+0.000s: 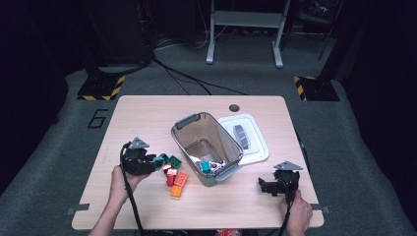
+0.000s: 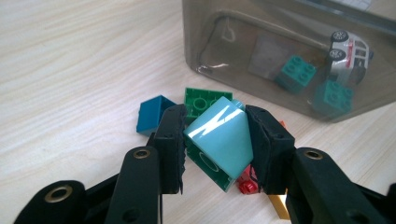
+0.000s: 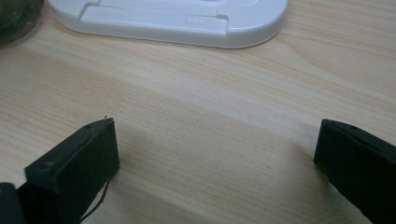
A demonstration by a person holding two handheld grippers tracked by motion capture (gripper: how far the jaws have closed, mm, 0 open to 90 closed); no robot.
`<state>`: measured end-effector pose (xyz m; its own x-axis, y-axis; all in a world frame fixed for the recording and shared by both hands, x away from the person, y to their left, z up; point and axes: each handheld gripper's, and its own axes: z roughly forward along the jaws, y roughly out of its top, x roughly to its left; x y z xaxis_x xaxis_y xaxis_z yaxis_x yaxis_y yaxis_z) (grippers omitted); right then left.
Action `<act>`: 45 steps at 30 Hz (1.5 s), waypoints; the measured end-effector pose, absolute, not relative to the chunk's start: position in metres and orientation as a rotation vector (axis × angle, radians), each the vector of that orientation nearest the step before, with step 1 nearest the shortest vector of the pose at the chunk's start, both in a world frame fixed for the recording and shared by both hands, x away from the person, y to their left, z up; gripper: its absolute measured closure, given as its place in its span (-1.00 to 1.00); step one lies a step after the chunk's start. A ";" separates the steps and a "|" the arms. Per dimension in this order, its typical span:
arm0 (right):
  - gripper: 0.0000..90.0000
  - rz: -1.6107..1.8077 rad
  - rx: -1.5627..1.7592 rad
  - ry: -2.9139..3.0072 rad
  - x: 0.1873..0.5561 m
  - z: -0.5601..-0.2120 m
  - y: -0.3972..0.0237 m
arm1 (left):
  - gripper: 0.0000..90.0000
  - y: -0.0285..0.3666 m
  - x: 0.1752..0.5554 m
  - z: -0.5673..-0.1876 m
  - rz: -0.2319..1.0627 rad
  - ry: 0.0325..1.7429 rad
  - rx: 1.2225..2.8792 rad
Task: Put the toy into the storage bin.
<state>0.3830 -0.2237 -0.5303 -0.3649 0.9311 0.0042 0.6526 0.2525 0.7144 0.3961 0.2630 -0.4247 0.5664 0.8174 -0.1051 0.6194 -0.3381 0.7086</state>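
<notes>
Near the left edge of the table (image 1: 147, 105), the left gripper (image 2: 215, 140) had its jaws clamped on a pale turquoise block (image 2: 219, 140), which hung tilted between the pads, clear of the tabletop. Just below and beyond it lay the loose pile: a dark blue block (image 2: 152, 113), a green block (image 2: 201, 99), and, toward the near edge, red blocks (image 1: 169, 176) and an orange block (image 1: 179, 185). Right beside that pile, about the middle of the table, stood a grey see-through bin (image 1: 196, 129) with handles at both ends. At its near end lay two teal blocks (image 2: 295, 71) and a small white toy car (image 2: 350, 49), the car leaning against the wall. The bin's white lid (image 1: 256, 150) lay flat on the table, touching the bin on the side toward the right edge. Near the front right corner, the right gripper (image 3: 215, 154) hovered low over bare wood with its jaws spread wide and nothing between them, the lid's rim a little way ahead.
</notes>
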 end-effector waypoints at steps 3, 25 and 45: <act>-1.00 0.890 1.441 2.110 0.383 -0.530 -0.224 | 0.33 0.264 0.398 -0.417 0.359 1.125 2.093; -1.00 0.890 1.442 2.108 0.383 -0.530 -0.224 | 0.33 0.236 0.412 -0.359 0.446 1.012 2.094; -1.00 0.889 1.441 2.109 0.383 -0.530 -0.224 | 0.33 0.182 0.420 -0.344 0.439 0.899 2.129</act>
<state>0.3830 -0.2239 -0.5302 -0.3649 0.9310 0.0041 0.6528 0.2527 0.7141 0.4199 0.1818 -0.3442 0.6919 0.7219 0.0165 0.4573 -0.4557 0.7637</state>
